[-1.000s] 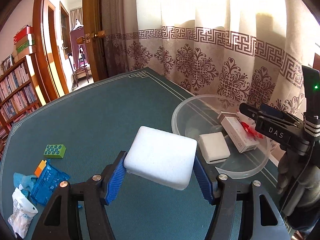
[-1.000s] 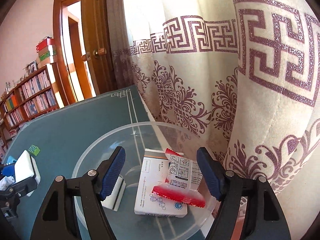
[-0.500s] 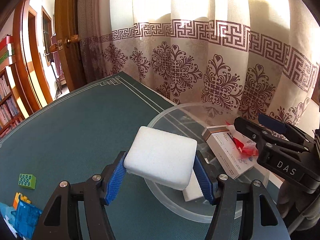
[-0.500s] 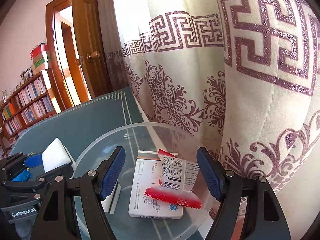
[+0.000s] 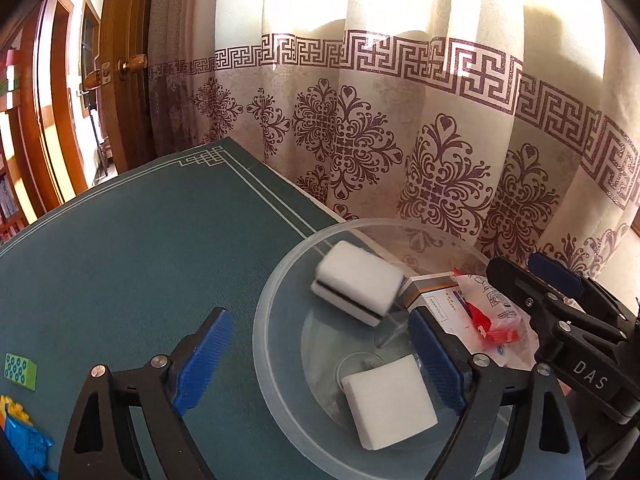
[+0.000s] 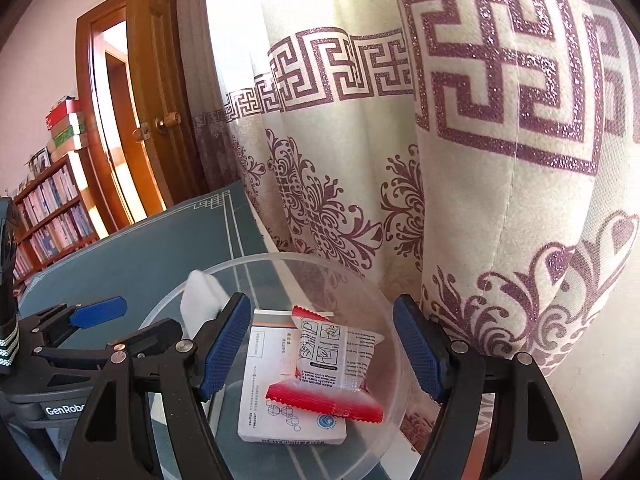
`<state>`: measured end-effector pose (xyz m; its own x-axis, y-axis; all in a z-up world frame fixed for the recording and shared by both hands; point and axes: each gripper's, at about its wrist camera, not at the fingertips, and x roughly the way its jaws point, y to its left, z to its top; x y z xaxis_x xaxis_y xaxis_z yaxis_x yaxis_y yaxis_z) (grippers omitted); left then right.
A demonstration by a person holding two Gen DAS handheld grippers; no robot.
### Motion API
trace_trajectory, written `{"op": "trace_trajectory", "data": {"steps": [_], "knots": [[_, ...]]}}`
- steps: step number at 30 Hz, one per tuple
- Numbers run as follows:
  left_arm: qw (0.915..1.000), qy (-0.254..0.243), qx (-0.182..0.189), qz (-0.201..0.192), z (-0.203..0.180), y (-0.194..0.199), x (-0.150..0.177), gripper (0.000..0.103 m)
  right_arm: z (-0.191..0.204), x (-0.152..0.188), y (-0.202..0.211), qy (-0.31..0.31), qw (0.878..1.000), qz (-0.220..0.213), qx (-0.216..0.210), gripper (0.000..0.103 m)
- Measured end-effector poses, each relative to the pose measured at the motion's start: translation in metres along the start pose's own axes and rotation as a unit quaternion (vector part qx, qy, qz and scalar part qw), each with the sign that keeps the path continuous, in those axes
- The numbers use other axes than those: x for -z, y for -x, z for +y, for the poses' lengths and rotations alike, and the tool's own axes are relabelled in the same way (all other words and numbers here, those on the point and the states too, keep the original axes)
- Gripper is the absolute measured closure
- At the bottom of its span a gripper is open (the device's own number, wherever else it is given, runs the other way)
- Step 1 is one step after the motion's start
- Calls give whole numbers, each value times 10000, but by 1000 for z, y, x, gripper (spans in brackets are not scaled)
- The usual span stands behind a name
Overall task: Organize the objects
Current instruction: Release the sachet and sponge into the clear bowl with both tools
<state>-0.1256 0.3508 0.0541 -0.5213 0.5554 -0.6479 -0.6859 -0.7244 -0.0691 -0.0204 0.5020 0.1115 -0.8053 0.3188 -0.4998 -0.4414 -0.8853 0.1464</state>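
The sponge was being dropped into the bowl as the left gripper jaws opened, nothing between them; the right gripper was held spread and empty; the green brick was judged next to be fetched.

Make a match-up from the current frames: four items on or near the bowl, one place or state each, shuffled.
1. blurred white sponge
2. flat white sponge
3. red-edged packet
4. green block

A. on the table, outside the bowl
B. on the white box
C. lying on the bowl floor
D. tilted, free of the left gripper

1-D, 2-C, 3-B, 4-A
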Motion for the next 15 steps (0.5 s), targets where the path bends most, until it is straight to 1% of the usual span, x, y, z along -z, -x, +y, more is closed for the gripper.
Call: {"op": "trace_trajectory", "data": {"steps": [7,10,11,15], "knots": [[9994,250,-229,78,17,3,9,11,6,4,-1,122,9999,39,-64,28],[9990,241,-360,79,18,7,13,10,11,5,0,174,9998,31,-117,28],[9988,225,-417,72,18,9,14,8,10,7,2,194,9997,30,-143,28],[9982,158,-577,-16,18,18,19,7,18,8,4,314,9991,46,-281,28]]}}
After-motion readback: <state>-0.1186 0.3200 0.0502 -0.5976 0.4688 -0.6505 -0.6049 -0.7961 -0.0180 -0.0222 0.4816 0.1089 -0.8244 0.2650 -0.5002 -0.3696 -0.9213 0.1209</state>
